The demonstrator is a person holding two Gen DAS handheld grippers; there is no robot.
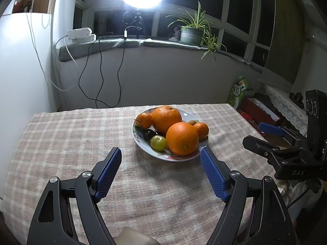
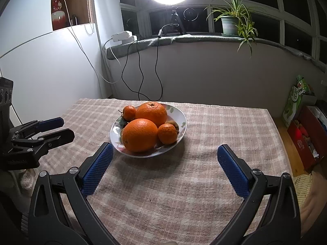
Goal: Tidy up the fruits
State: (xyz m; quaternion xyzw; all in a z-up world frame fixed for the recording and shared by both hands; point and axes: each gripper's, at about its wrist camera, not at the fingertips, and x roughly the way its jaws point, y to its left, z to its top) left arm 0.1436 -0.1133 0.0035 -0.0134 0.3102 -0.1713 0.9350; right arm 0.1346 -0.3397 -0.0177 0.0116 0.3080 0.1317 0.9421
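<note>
Fruit sits heaped on one plate [image 1: 143, 147] near the middle of the checked cloth [image 1: 71, 143], which reads as the tidy end of the job: everything loose appears gathered into a single dish, and no fruit shows on the cloth outside the plate. In the left wrist view, two big oranges dominate, the near one [image 1: 182, 138] at the plate's five o'clock and the far one [image 1: 166, 118] at twelve. A tangerine [image 1: 202, 130] rests at three o'clock, another [image 1: 144, 120] at ten, and a dark plum [image 1: 149, 134] and a green fruit [image 1: 158, 143] fill the seven o'clock edge. The small fruits seem wedged round the big ones, so the rim and their neighbours keep them from rolling.

Left gripper [image 1: 161, 159] hovers short of the plate with its jaws spread and nothing between them; its right pad [image 1: 212, 175] lines up with the rim at five o'clock, though whether it touches cannot be told. Right gripper [image 2: 165, 159] hangs at the plate's six o'clock in its own view, jaws at their widest and empty, with bare cloth between the pads. Both look idle, and either could reach in if a fruit needs shifting.
</note>
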